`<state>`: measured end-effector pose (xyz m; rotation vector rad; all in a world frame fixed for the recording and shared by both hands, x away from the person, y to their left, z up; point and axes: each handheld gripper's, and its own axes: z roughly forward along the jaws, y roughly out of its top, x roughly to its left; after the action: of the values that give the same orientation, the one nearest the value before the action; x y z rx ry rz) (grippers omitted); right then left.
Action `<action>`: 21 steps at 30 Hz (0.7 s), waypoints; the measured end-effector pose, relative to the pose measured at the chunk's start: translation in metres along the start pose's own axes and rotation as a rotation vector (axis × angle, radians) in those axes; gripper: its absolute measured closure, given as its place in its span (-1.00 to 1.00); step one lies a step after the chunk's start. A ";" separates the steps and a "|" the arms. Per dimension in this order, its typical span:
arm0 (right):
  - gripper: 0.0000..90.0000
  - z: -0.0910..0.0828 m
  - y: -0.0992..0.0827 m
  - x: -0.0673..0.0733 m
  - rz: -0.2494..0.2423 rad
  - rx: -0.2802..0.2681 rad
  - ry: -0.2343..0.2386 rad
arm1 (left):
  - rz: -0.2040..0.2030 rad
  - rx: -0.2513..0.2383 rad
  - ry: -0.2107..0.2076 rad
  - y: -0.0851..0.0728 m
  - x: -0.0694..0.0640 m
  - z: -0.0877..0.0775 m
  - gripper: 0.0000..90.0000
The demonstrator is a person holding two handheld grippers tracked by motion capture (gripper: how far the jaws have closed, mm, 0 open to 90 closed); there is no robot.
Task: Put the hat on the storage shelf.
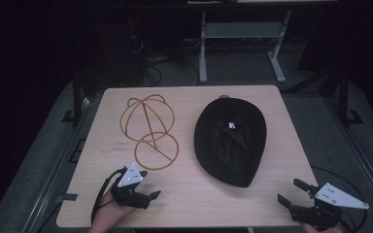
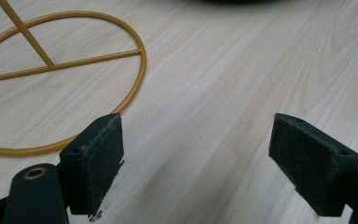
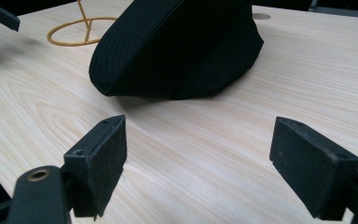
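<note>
Opening stage, nothing gripped. Left gripper (image 1: 151, 196) wide, empty, just beside wire hat stand (image 1: 149, 131). Right gripper (image 1: 290, 191) wide, empty, near black hat (image 1: 230, 141) lying mid-table. Next, probably: grasp hat brim.

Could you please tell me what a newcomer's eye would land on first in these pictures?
Most likely the black hat, lying upside down on the right half of the pale wooden table. Next, the gold wire hat stand to its left. Near the front edge, the left gripper and right gripper rest with jaws open and empty.
</note>
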<state>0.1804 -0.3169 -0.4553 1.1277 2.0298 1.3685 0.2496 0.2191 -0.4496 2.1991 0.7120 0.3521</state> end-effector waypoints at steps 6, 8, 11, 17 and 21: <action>-0.60 0.001 0.000 -0.001 0.005 -0.003 0.001 | -0.003 -0.007 0.002 -0.001 0.001 -0.001 -0.62; -0.60 0.000 0.000 0.000 0.011 -0.003 0.000 | -0.007 -0.014 0.003 0.000 0.000 -0.001 -0.62; -0.60 0.000 0.000 -0.001 0.012 -0.007 0.001 | 0.017 -0.010 0.001 0.002 -0.001 -0.002 -0.62; -0.61 0.000 0.001 -0.001 0.020 -0.011 -0.001 | 0.031 -0.015 -0.010 0.006 -0.007 0.001 -0.62; -0.61 0.001 0.001 0.000 0.019 -0.009 0.002 | 0.053 -0.014 -0.016 0.012 -0.013 0.004 -0.62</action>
<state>0.1815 -0.3168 -0.4546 1.1447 2.0171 1.3865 0.2453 0.2020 -0.4436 2.2088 0.6412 0.3647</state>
